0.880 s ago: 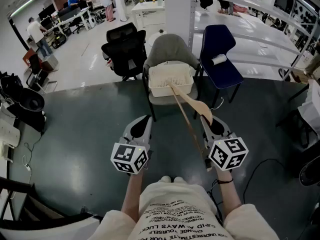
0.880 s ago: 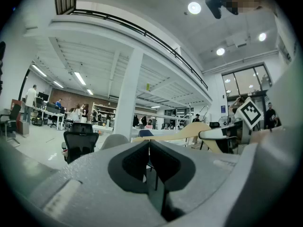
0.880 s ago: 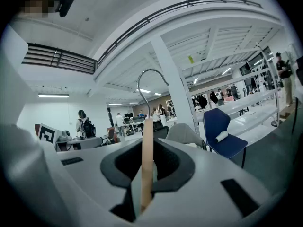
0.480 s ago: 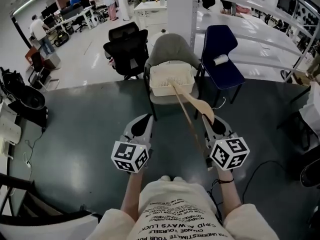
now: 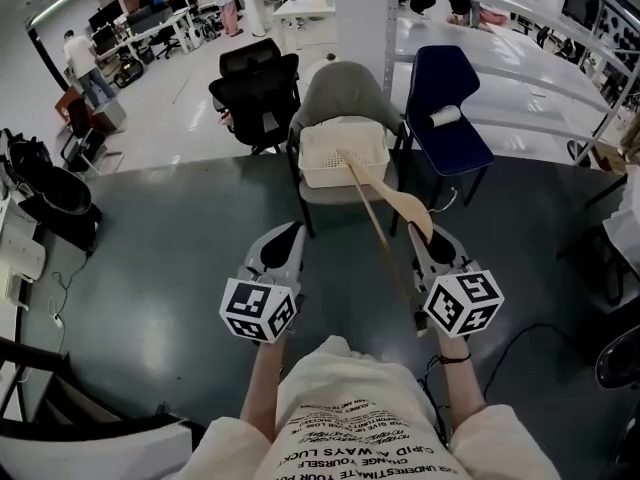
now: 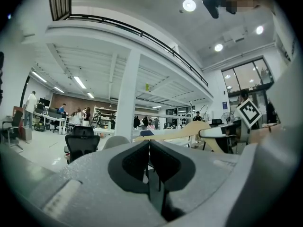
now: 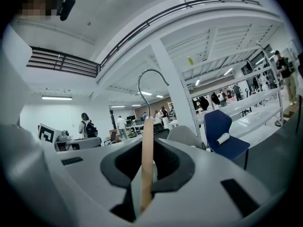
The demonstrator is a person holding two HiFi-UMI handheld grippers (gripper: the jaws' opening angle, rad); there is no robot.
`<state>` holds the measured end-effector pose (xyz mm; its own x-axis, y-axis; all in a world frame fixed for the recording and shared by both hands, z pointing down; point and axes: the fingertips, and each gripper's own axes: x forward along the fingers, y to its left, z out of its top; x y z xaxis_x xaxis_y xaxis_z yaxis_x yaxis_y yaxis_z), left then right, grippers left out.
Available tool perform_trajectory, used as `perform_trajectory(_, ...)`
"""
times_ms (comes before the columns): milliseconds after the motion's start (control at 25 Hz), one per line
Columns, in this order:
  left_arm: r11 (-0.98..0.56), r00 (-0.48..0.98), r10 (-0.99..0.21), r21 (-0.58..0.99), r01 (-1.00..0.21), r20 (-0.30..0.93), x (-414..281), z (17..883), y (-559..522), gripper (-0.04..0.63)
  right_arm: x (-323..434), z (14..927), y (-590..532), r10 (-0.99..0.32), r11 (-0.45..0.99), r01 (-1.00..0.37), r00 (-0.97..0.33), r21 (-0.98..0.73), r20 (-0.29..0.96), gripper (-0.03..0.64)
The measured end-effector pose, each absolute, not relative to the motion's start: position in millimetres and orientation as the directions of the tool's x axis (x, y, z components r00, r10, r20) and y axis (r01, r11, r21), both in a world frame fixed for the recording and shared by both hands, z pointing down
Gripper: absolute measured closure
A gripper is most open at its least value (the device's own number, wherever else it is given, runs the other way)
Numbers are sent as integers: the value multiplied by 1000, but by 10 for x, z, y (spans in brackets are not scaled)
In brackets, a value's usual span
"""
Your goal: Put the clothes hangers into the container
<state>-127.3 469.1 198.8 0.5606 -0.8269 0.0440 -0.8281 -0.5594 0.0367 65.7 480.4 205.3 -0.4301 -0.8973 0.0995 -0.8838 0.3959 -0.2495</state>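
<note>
A wooden clothes hanger [image 5: 388, 230] with a metal hook [image 7: 149, 77] is clamped edge-on in my right gripper [image 5: 424, 242], which is shut on it. The hanger's long bar slants up and left from that gripper, and its far end reaches over the white slatted basket [image 5: 318, 164]. The basket sits on the seat of a grey chair [image 5: 345, 90] straight ahead. My left gripper [image 5: 281, 248] hangs level with the right one, further left, shut with nothing between its jaws. In the left gripper view the hanger [image 6: 182, 132] crosses in front, and the right gripper [image 6: 221, 132] shows at the right.
A dark blue chair [image 5: 447, 108] holding a white roll [image 5: 444, 116] stands right of the grey chair. A black office chair [image 5: 258, 90] stands to its left. A white pillar [image 5: 360, 13] rises behind. Dark floor lies between me and the chairs, with cables at the left and right edges.
Both grippers and the hanger keep nearly the same places. The view has shifted slightly, and my torso shows higher in it.
</note>
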Motion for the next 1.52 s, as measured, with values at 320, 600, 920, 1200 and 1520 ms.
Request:
perform_trajectory(320,-560,560,-828,31,-828,25,-1102,1979,4520,572,813,2103,4624,-895,398,-879,-435,-262,96,561)
perform_trajectory(600,-576,578,-816,43,-816,33,-1012,2081,4084,572,871,2236,4214,-895,389,-879,-432,-275,113,561)
perform_trajectory(920,-571,578,-813,93,-815,68,-976,2251,3275,572,902,2409,3411,-889,371,-876,-431,-309,155,561)
perform_trajectory(1200,-582,590,-801,102,-807,103,-1023,2319,2488,572,871,2432,2626,-894,346,-878,-416,-331,167,561)
perform_trajectory(1520,-596,600,-792,65,-800,112,-1091,2335,1802,572,835,2474,1964,-897,328,-884,-402,-333,184,561)
